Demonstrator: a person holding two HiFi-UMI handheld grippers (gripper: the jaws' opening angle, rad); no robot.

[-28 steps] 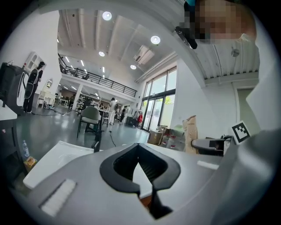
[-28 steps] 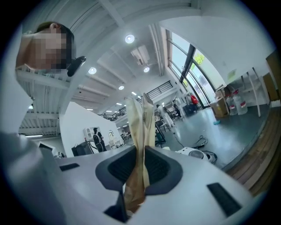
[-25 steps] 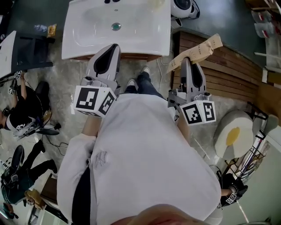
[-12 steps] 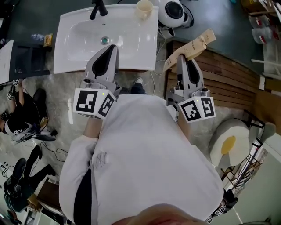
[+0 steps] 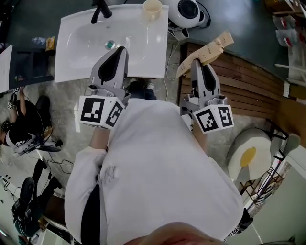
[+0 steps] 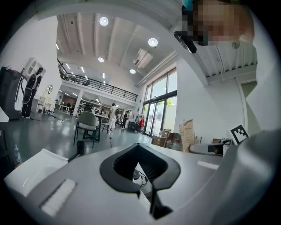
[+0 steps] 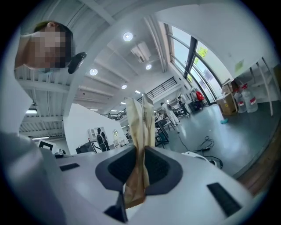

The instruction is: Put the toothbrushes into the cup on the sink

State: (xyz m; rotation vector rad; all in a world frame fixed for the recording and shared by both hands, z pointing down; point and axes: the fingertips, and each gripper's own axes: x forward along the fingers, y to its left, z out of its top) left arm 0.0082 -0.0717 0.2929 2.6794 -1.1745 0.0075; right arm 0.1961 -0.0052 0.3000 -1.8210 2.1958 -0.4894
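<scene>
Right hand-held gripper clamps paper packet; left hand-held gripper clenched (empty) at sink.

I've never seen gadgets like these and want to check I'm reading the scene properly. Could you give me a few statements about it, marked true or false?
1. The right gripper grips tan paper packets. True.
2. The cup stands on the floor. False: it stands on the back right corner of the sink.
3. The left gripper carries a packet too. False: its jaws are together with nothing between them.
4. The sink's faucet is black. True.
</scene>
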